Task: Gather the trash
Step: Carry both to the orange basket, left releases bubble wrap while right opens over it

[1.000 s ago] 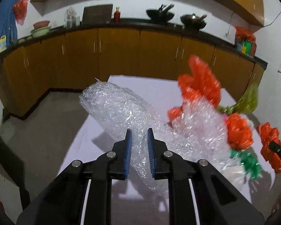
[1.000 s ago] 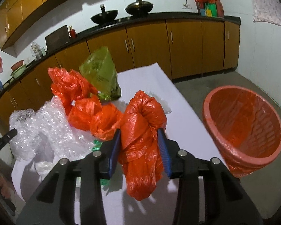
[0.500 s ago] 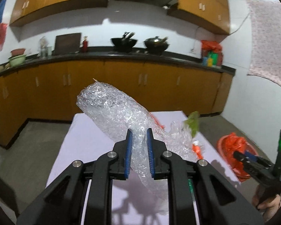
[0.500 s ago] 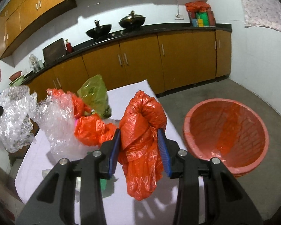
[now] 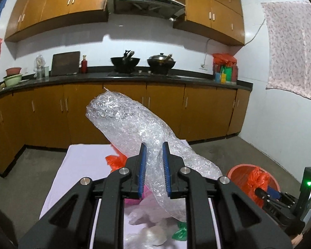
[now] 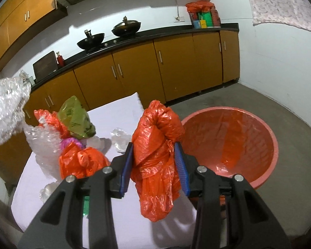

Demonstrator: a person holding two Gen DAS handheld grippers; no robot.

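The left gripper (image 5: 153,170) pinches a long wad of bubble wrap (image 5: 134,128) between its blue fingers (image 5: 142,166), holding it in the air above the white-covered counter (image 5: 83,166). The right gripper's (image 6: 154,169) fingers clamp a crumpled orange plastic bag (image 6: 155,145) beside the orange bin (image 6: 265,137) on the floor; more bags lie on the counter.

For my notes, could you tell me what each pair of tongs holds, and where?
Left tongs: bubble wrap, near its lower end. Right tongs: orange plastic bag, around its middle.
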